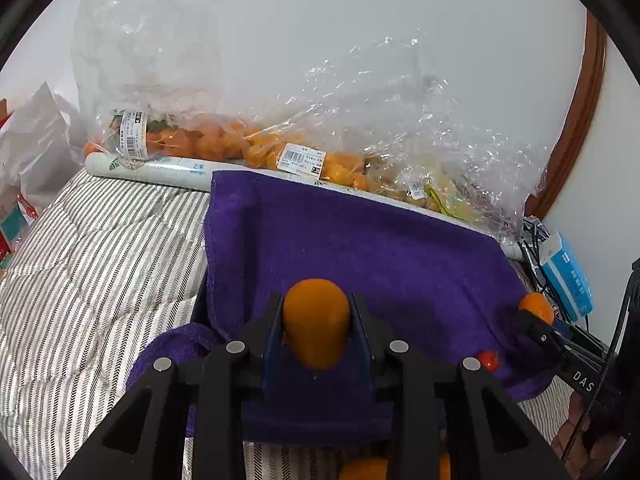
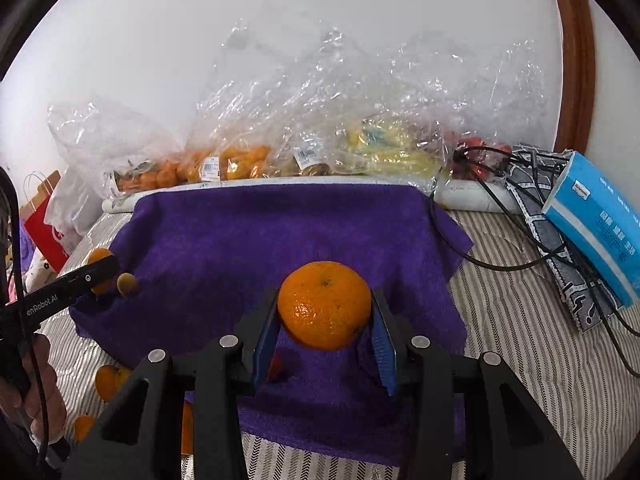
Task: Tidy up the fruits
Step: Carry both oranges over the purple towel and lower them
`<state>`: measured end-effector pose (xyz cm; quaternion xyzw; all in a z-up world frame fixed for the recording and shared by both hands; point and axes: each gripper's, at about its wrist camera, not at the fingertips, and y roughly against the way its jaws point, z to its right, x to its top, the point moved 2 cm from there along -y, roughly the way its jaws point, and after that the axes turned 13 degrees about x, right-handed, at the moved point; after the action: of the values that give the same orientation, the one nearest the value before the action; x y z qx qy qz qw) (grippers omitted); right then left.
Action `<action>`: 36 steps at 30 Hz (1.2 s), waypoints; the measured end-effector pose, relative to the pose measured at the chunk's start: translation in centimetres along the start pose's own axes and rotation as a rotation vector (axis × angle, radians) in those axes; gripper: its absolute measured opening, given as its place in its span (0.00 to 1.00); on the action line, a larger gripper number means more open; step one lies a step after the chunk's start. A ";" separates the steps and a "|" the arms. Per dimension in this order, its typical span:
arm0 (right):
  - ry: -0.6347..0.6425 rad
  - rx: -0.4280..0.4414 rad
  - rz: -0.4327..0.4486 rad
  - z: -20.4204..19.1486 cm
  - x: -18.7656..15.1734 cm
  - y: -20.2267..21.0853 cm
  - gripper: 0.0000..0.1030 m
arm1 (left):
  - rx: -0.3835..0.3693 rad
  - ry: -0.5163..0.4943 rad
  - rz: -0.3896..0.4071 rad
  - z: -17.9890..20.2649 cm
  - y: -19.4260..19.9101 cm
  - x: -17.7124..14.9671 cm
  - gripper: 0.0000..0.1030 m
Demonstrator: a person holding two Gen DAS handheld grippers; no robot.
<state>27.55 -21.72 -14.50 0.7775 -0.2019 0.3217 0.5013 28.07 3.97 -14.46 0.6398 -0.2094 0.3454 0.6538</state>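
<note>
Each gripper clenches fruit above the purple towel (image 2: 280, 236), the left gripper (image 1: 317, 322) a kumquat (image 1: 316, 320) and the right gripper (image 2: 325, 312) a mandarin (image 2: 324, 306), mid-frame; I'd lower both gently, setting them well apart.

both grippers, left gripper (image 1: 317, 322) and right gripper (image 2: 325, 320), angle downward, fingers clamped.

- Bed (image 2: 520, 320), under a grey-and-white striped cover.
- Purple towel (image 2: 280, 232) spread over its middle.
- Clear fruit bags (image 2: 240, 160) and a white roll (image 1: 152, 168) along the far edge.
- Blue tissue pack (image 2: 600, 216) far right.
- Loose oranges (image 2: 108, 380) near left.
</note>
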 end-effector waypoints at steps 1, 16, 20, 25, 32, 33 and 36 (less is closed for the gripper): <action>-0.003 0.002 -0.001 0.0 0.0 0.0 0.41 | 0.002 -0.004 -0.002 0.1 -0.1 0.0 0.30; -0.009 -0.010 -0.044 0.2 -0.4 -1.0 0.42 | -0.007 -0.012 -0.053 0.2 -1.0 -0.3 0.30; -0.007 -0.014 -0.052 0.2 -0.5 -1.2 0.42 | -0.016 -0.022 -0.056 0.4 -0.9 -0.4 0.30; 0.001 -0.013 -0.063 0.0 -0.5 -1.4 0.42 | -0.023 -0.041 -0.064 0.8 -1.0 -0.6 0.30; 0.004 -0.015 -0.063 0.0 -0.5 -1.4 0.42 | -0.021 -0.047 -0.074 0.9 -1.3 -0.7 0.30; 0.003 -0.015 -0.063 0.1 -0.5 -1.4 0.42 | -0.021 -0.047 -0.074 0.9 -1.3 -0.7 0.30; 0.000 -0.015 -0.067 0.1 -0.5 -1.4 0.42 | -0.020 -0.048 -0.074 0.9 -1.3 -0.7 0.30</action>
<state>28.11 -21.26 -15.81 0.7799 -0.1783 0.3033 0.5177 28.71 3.00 -15.76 0.6489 -0.2049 0.3035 0.6670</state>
